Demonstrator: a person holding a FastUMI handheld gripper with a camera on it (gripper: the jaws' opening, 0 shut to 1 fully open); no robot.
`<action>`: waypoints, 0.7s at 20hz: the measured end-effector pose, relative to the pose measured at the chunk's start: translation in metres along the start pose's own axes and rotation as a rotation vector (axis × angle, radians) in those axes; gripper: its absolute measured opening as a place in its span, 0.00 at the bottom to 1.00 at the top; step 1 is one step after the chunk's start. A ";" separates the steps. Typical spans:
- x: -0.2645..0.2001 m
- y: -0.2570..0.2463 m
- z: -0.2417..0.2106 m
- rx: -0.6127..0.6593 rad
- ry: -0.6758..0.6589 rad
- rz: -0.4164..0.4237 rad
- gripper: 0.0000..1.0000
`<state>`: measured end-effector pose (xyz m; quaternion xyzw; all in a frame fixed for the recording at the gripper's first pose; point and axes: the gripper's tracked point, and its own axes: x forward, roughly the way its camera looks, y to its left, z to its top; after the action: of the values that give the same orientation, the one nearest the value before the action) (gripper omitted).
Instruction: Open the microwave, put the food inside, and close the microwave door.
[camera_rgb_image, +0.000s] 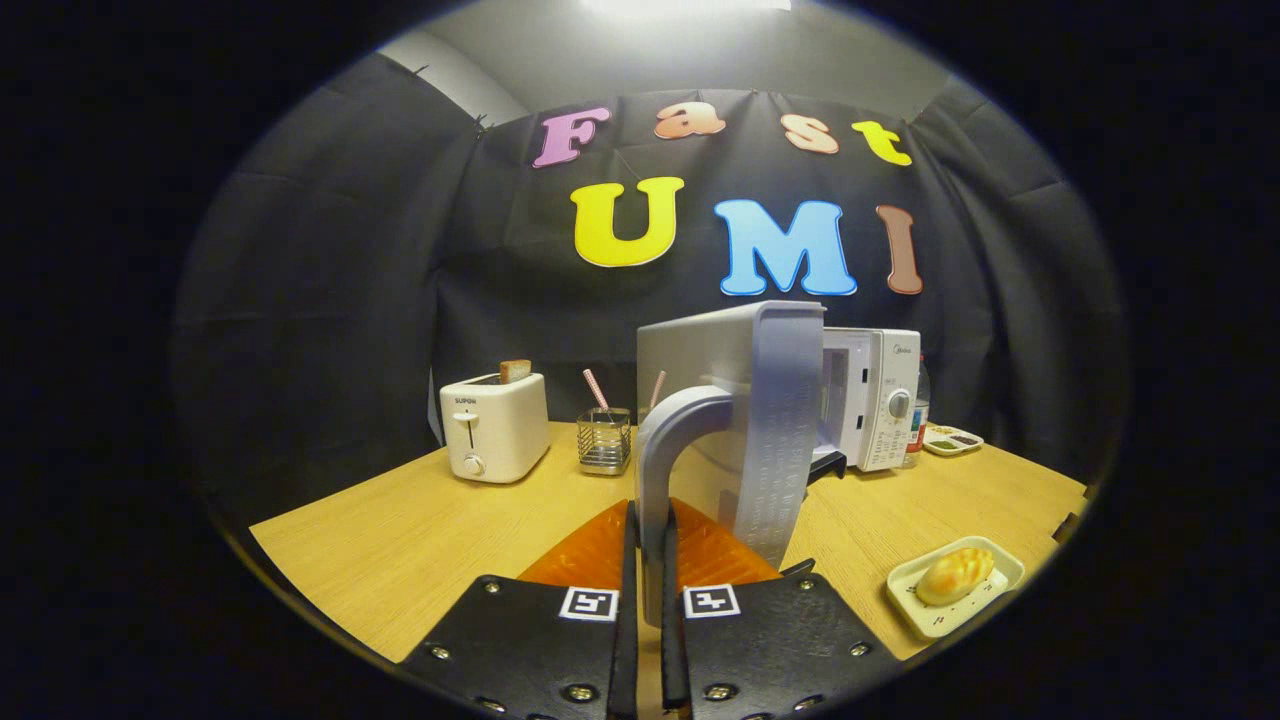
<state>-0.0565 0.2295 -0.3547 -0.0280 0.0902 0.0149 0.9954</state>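
The light wooden table (420, 540) spreads beneath and beyond the fingers. Standing on it, beyond the fingers and a little to the right, is the white box-shaped microwave (880, 400), its cavity exposed. Its grey door (745, 400) is swung well out toward the camera, so that its edge stands just ahead of the fingers. The curved grey bar handle (665, 450) on that door runs down into the narrow gap between the fingers, and the gripper (648, 560) looks clamped on it, both fingers pressed close against its sides.

The step in hand appears to be opening the door, and it seems nearly done. To finish well, the pull should follow the door's arc around its hinge rather than a straight line, so the handle does not twist out of the grip or drag the microwave across the table. The release should come once the cavity is wide enough for a tray to pass.

To the left, beyond the fingers, stand a white plastic toaster (493, 425) with a slice in its slot and a small metal wire holder (604, 440) with straws.

The food, a golden bread roll (955, 575) on a pale rectangular tray (912, 592), lies just right of the fingers, well apart from the microwave.
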 end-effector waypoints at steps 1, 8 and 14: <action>0.000 0.009 0.001 0.001 -0.015 -0.027 0.09; 0.006 0.046 -0.001 0.014 -0.013 -0.114 0.35; -0.013 0.050 0.002 0.008 0.062 0.009 0.81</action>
<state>-0.0703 0.2788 -0.3533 -0.0242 0.1211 0.0183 0.9922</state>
